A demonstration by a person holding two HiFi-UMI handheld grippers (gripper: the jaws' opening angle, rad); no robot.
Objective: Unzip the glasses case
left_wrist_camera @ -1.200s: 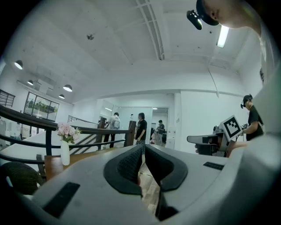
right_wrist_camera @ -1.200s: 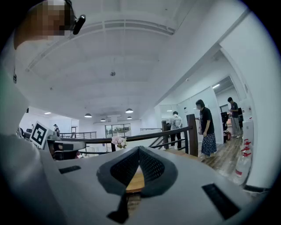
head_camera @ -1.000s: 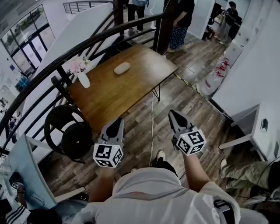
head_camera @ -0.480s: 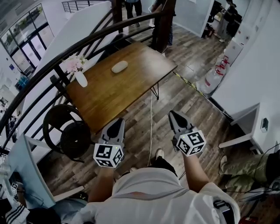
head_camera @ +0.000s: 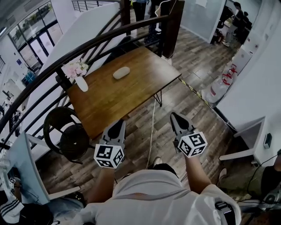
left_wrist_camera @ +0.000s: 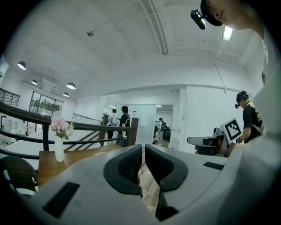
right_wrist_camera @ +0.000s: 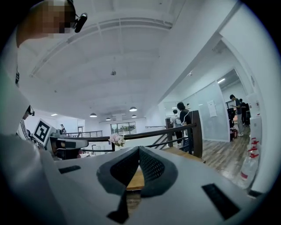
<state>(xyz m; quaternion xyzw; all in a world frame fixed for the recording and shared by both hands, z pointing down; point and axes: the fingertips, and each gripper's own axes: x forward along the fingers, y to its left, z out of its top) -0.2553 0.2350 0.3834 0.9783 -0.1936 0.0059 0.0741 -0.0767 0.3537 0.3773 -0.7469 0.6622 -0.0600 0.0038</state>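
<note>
We stand short of the wooden table (head_camera: pixel 109 99) with a tool in each hand, both over the plank floor (head_camera: pixel 193 103) and well apart from the tabletop's contents. The left gripper (head_camera: pixel 117 125) has its jaws pressed together with nothing between them, and its own view shows the two dark ribbed pads meeting at the tip. The right gripper (head_camera: pixel 174 117) is closed and empty too, its pads joined at the front, with a bit of the table showing in the gap behind them.

The glasses case (head_camera: pixel 121 73) is a pale oval pouch that lies flat on the far half of the table. It is at about 12 o'clock from the left gripper and 11 o'clock from the right one, and neither tool touches it. We cannot make out its zip from here.

At roughly 8 o'clock from the case, near the table's left edge, a white vase (head_camera: pixel 82 84) stands upright with pink flowers (head_camera: pixel 74 69) in it. A dark curved railing (head_camera: pixel 66 59) sweeps past the table's far side. A black round-backed chair (head_camera: pixel 66 132) sits at 9 o'clock from the left gripper, off the table's near-left corner. Beyond the railing, at 12 o'clock, people (head_camera: pixel 141 8) stand on the landing, and only their legs show.
</note>
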